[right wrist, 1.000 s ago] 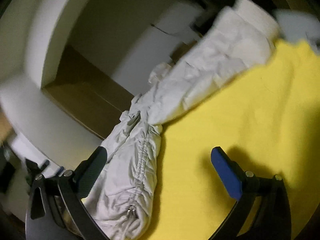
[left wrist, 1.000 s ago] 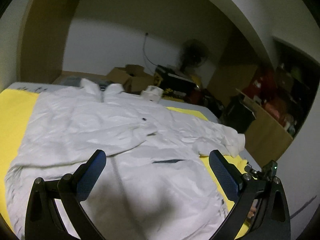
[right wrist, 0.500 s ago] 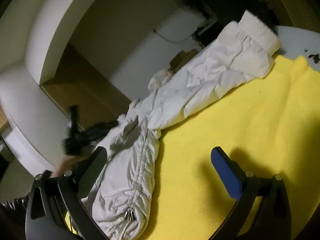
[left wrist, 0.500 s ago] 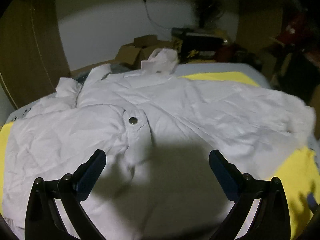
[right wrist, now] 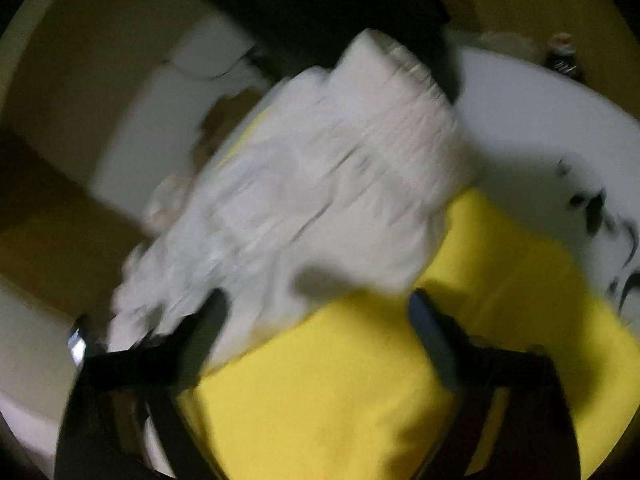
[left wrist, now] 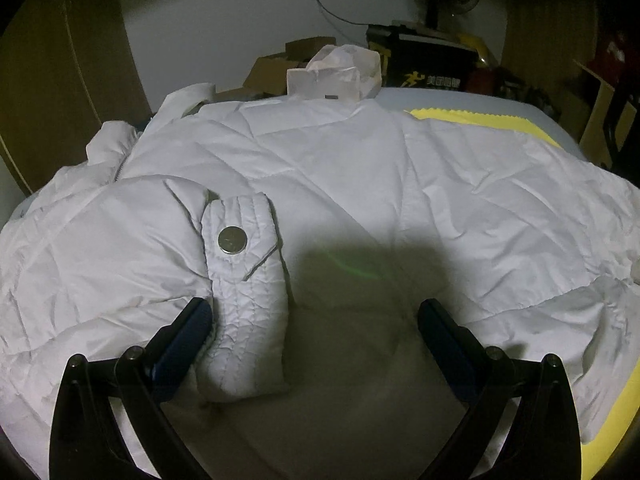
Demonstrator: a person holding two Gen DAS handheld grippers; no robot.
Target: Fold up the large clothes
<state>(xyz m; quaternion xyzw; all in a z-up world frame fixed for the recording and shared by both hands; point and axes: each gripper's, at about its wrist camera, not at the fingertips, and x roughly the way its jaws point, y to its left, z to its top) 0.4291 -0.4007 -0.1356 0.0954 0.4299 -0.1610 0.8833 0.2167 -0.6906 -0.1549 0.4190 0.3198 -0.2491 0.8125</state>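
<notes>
While spread across the yellow sheet [left wrist: 472, 118], jacket [left wrist: 380, 184] only begun: one cuff [left wrist: 244, 280] folded onto its chest, other sleeve [right wrist: 320, 184] out beside it, body unfolded; left gripper [left wrist: 314, 320] and right gripper [right wrist: 316, 312] both apart, empty.

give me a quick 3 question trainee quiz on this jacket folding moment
1. True or false: the left gripper is shut on the cuff.
2. What lies under the jacket? A) yellow blanket B) red towel C) bare wood
3. Fill in: the round metal ____ sits on the cuff tab.

Key
1. False. It is open, with the cuff beside its left finger.
2. A, the blanket.
3. snap
</notes>
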